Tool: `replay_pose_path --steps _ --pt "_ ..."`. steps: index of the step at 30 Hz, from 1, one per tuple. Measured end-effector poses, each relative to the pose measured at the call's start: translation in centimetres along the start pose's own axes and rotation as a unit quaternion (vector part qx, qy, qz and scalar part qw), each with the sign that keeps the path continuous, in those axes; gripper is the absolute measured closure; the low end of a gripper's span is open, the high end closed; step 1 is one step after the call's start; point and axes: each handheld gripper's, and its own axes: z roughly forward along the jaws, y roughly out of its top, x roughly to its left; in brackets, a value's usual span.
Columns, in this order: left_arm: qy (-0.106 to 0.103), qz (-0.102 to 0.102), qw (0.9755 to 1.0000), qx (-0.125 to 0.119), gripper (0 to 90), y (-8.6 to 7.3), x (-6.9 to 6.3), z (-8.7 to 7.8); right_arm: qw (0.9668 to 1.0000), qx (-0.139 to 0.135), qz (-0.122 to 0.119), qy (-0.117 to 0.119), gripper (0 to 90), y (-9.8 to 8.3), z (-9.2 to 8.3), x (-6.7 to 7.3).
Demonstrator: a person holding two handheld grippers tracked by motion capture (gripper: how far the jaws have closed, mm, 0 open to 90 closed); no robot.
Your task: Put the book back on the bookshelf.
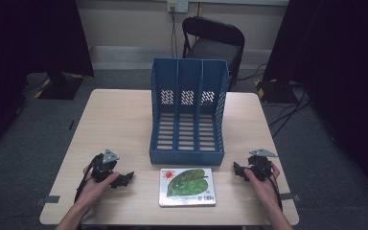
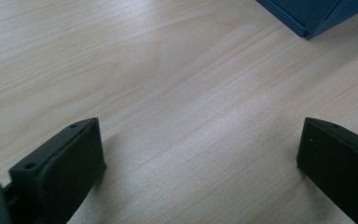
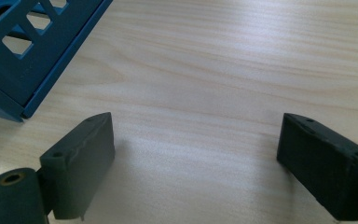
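A picture book (image 1: 187, 187) with a green leaf and a red sun on its cover lies flat near the table's front edge. Just behind it stands a blue three-slot file holder (image 1: 189, 112), its slots empty. My left gripper (image 1: 126, 179) rests on the table to the left of the book, jaws wide apart with only bare wood between them (image 2: 200, 144). To the right of the book my right gripper (image 1: 237, 170) sits low on the table, also open and empty (image 3: 196, 149). A corner of the file holder (image 2: 314, 16) shows at the top right of the left gripper view, and its perforated side (image 3: 32, 51) at the top left of the right gripper view.
The light wooden table (image 1: 115, 124) has bare stretches on both sides of the file holder. A black chair (image 1: 215, 40) stands behind the table's far edge. Dark curtains hang at both sides, and cables run over the grey floor (image 1: 287, 110) at the right.
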Motion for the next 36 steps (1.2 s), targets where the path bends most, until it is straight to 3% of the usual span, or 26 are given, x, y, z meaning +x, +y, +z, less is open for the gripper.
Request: replay_pose_path --steps 7,12,14,18,22,26,30,33,36 --pt "-0.002 0.0 1.0 0.003 3.8 0.1 -0.2 -0.2 1.0 0.0 -0.004 0.005 10.3 0.0 0.0 -0.1" --pt "0.005 -0.006 1.0 0.001 15.9 0.3 -0.4 -0.4 1.0 0.002 -0.003 0.005 10.4 -0.1 -0.2 -0.1" --pt "0.005 -0.005 1.0 0.003 16.0 0.3 -0.4 -0.5 1.0 0.004 -0.004 0.006 10.4 -0.1 -0.2 -0.1" --pt "-0.018 -0.011 0.9998 -0.002 17.7 0.4 -0.7 -1.0 1.0 0.007 0.0 -0.003 13.4 0.0 -0.4 0.0" --pt "-0.026 -0.008 0.9995 -0.017 20.3 0.7 -1.2 -1.5 0.9999 0.01 -0.001 0.009 15.4 0.1 -0.5 0.1" --pt "-0.042 0.001 0.9984 -0.037 20.6 1.2 -2.1 -1.7 0.9989 0.02 0.004 0.041 21.0 0.5 -1.2 0.1" --pt "-0.055 0.011 0.9975 -0.043 20.7 1.5 -3.0 -1.8 0.9977 -0.013 -0.001 0.066 25.1 0.7 -2.8 0.8" --pt "-0.069 0.017 0.9967 -0.04 21.9 1.7 -3.6 -1.9 0.9958 -0.022 -0.005 0.089 26.8 0.8 -3.7 1.3" --pt "-0.083 0.01 0.9956 -0.041 24.4 1.9 -3.9 -2.2 0.9932 -0.027 -0.01 0.113 27.4 0.8 -4.5 2.0"
